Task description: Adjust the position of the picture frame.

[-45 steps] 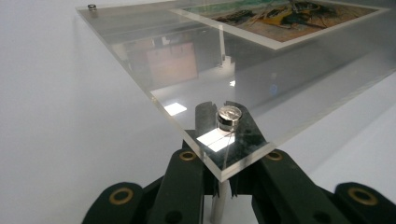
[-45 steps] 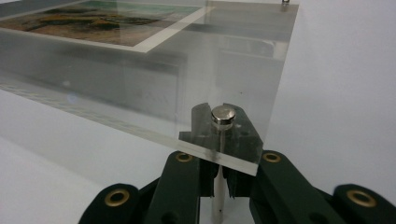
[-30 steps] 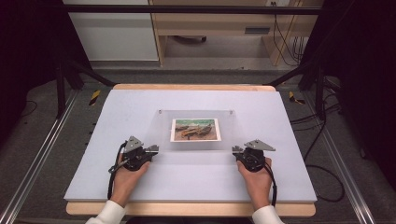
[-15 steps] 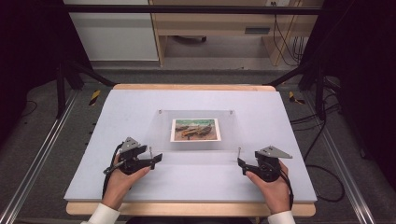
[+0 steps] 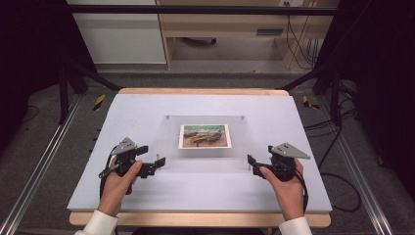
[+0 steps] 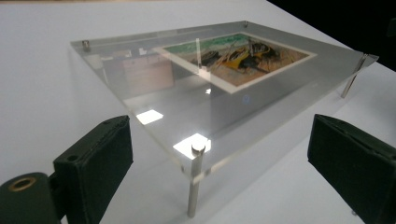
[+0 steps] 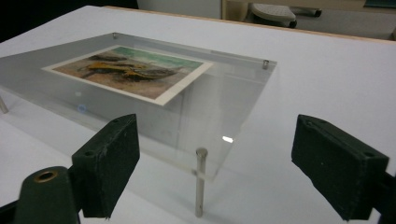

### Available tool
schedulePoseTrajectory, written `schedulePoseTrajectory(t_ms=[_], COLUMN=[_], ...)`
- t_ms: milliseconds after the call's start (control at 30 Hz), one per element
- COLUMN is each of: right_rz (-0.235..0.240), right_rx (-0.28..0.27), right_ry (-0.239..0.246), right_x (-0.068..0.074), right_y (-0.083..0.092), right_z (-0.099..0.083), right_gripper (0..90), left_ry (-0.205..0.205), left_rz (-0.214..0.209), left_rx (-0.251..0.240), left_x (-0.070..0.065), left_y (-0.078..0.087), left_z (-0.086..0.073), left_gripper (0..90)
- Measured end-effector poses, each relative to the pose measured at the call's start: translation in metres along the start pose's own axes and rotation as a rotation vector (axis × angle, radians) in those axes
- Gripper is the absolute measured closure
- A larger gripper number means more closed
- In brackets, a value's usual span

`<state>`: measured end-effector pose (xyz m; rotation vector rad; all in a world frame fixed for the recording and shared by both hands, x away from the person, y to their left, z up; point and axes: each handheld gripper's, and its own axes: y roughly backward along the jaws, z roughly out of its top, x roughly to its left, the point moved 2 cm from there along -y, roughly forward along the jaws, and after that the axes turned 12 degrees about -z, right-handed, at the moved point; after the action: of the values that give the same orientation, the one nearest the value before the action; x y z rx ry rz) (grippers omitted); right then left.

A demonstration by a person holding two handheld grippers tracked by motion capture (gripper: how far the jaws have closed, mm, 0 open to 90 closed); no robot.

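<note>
Clear acrylic frame with picture standing on metal pegs mid-counter, left gripper and right gripper at its near corners, jaws just opened and released, nothing gripped, bare white surface all round, dark floor beyond the edges.

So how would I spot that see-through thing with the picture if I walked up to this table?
Look at the middle of the white table: a clear acrylic frame stands there flat, raised on short metal pins at its corners. The left gripper and right gripper sit at its two near corners, open and not holding it. A small colour print of boats on sand, sandwiched inside, sets it apart.
</note>
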<state>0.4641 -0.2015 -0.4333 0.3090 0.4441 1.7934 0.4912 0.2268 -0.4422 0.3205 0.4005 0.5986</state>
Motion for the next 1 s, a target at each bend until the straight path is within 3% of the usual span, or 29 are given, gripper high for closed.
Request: schedulePoseTrajectory(t_ms=[67,200,333,533,667,1000], right_rz=[0.002,0.027,0.062,0.072,0.077,0.101], right_rx=[0.014,0.057,0.131,0.179,0.208,0.214], right_ry=[0.011,0.018,0.013,0.000,-0.021,-0.085], right_x=[0.002,0.006,0.003,0.002,0.005,0.006], right_y=[-0.006,-0.019,-0.031,-0.041,-0.049,-0.058], right_z=[0.008,0.018,0.018,0.014,0.010,0.007], right_gripper=[16.6,18.4,28.7,31.5,31.6,23.8], left_ry=[-0.009,0.012,0.044,0.057,0.096,0.162], left_rz=[0.008,0.040,0.059,0.083,0.074,0.039], left_rx=[0.013,0.019,0.009,-0.004,-0.009,0.002], left_x=[0.001,0.007,0.011,0.013,0.017,0.023], left_y=[-0.006,-0.020,-0.025,-0.024,-0.024,-0.030], left_z=[0.008,0.015,0.013,0.006,0.001,-0.008], left_gripper=[6.1,7.6,18.0,18.6,20.6,20.7])
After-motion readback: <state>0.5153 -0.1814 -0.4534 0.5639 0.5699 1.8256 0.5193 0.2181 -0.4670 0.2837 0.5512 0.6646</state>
